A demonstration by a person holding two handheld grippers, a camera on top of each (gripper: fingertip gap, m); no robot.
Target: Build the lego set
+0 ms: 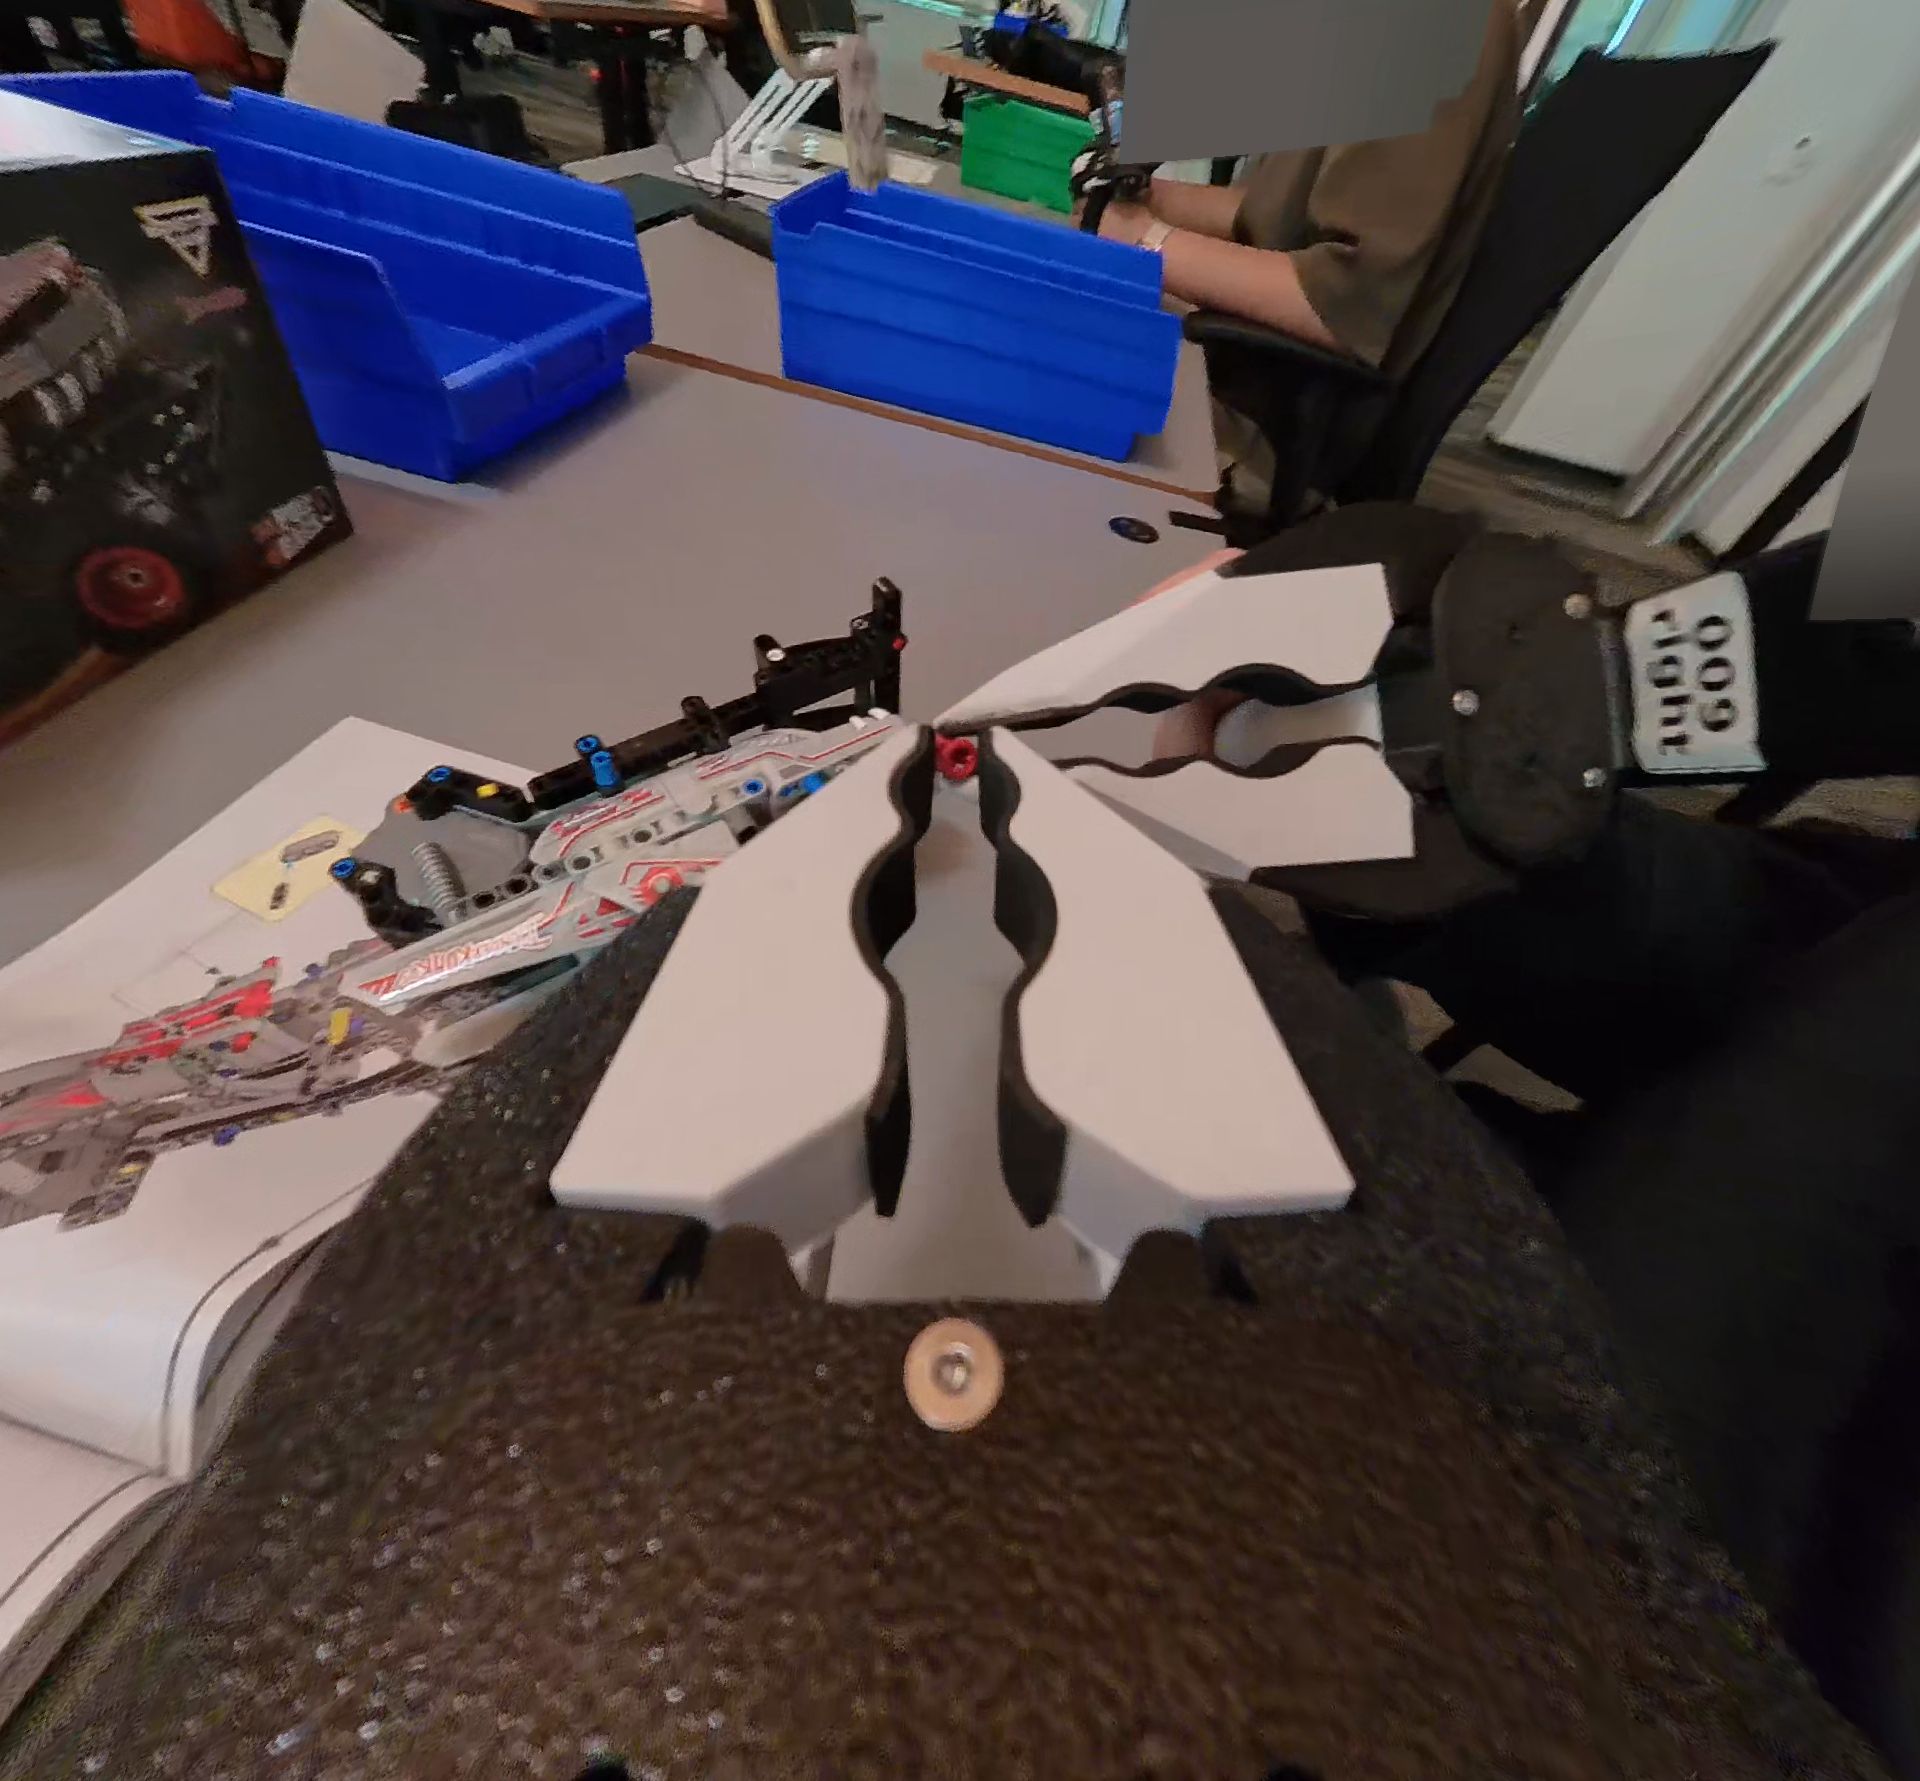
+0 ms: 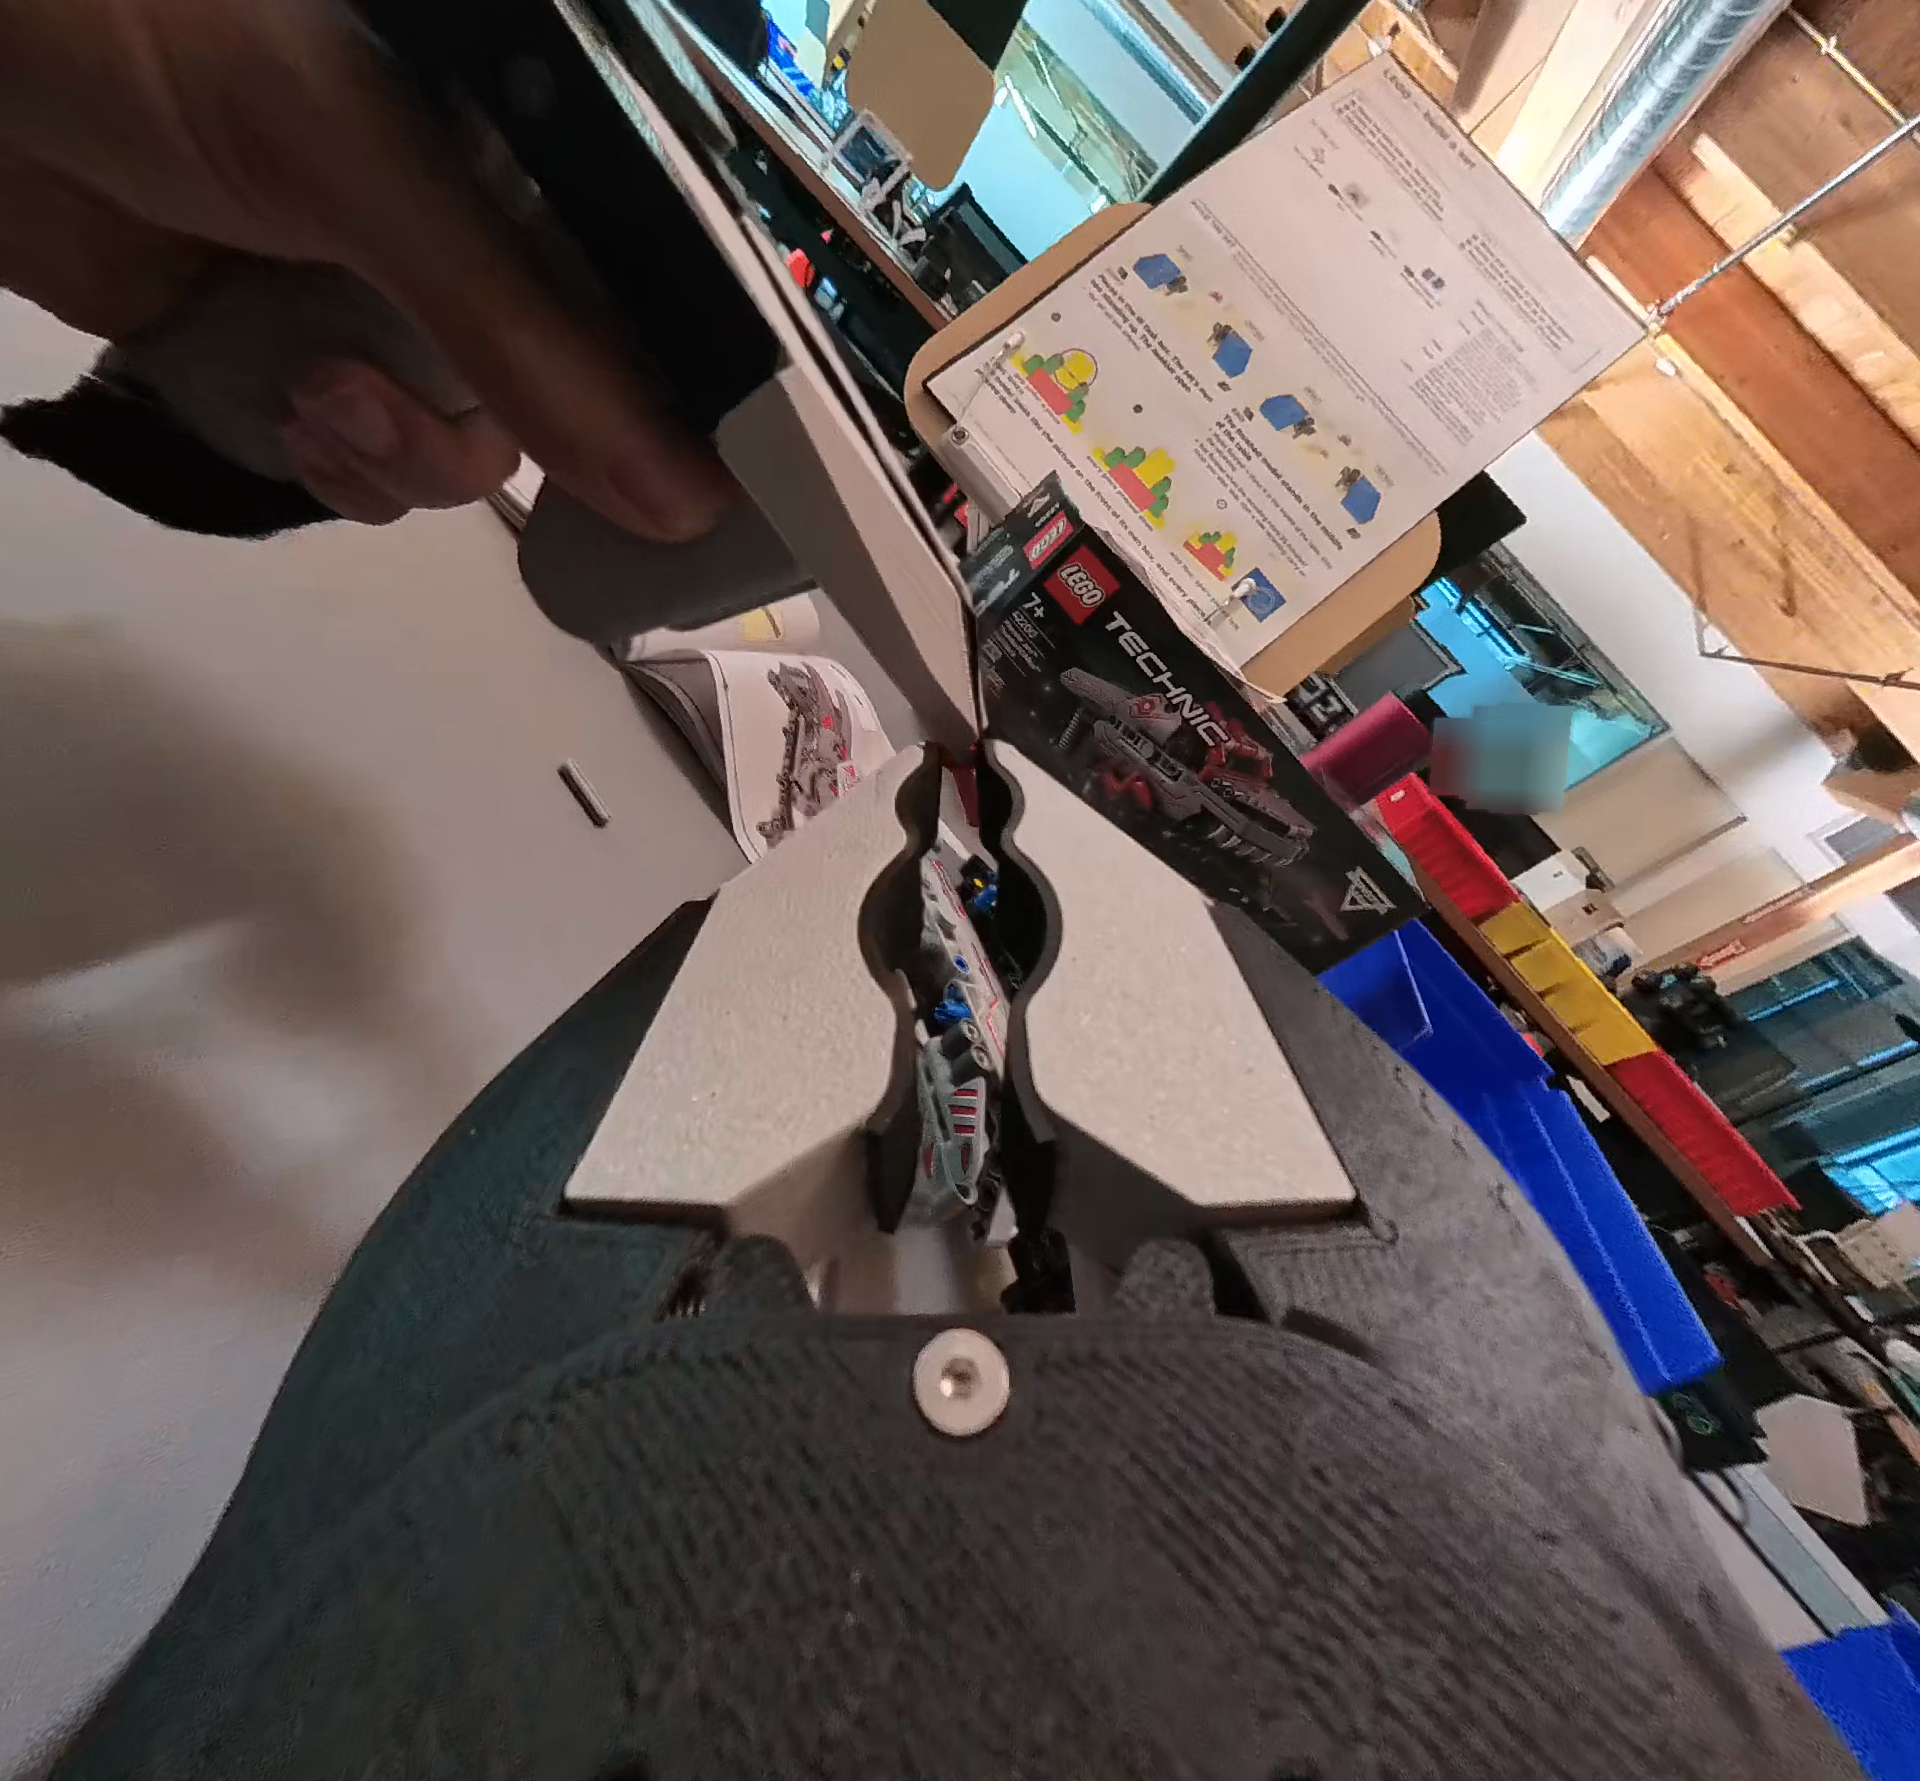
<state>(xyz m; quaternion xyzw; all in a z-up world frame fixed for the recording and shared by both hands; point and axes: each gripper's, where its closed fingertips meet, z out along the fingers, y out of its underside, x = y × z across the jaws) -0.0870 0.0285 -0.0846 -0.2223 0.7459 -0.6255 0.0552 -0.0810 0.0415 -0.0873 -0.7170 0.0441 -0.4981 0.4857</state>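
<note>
- My left hand-held gripper (image 1: 954, 757), grey-fingered with black wavy pads, sits narrow at the tips with a small red plastic lego pin (image 1: 956, 757) pinched between them.
- My right hand-held gripper (image 1: 940, 721) comes in from the right, its fingers nearly together; its tips meet the tips of my left one right at the red pin. I cannot tell whether it also grips the pin.
- In the right wrist view that gripper (image 2: 961, 763) is drawn close at the tips, and a sliver of the red pin (image 2: 968, 775) shows there, against the tip of the other gripper's grey finger (image 2: 894, 588).
- The partly built grey, black and red lego model (image 1: 665, 817) lies on the open white instruction booklet (image 1: 187, 1108), just to the left of and below both pairs of tips, apart from them.
- The booklet rests on the grey tabletop (image 1: 644, 568).
- The dark lego box (image 1: 145, 422) stands at the far left; two blue plastic bins (image 1: 977, 318) stand behind the model.
- A seated person (image 1: 1340, 204) is beyond the tabletop's far edge.
</note>
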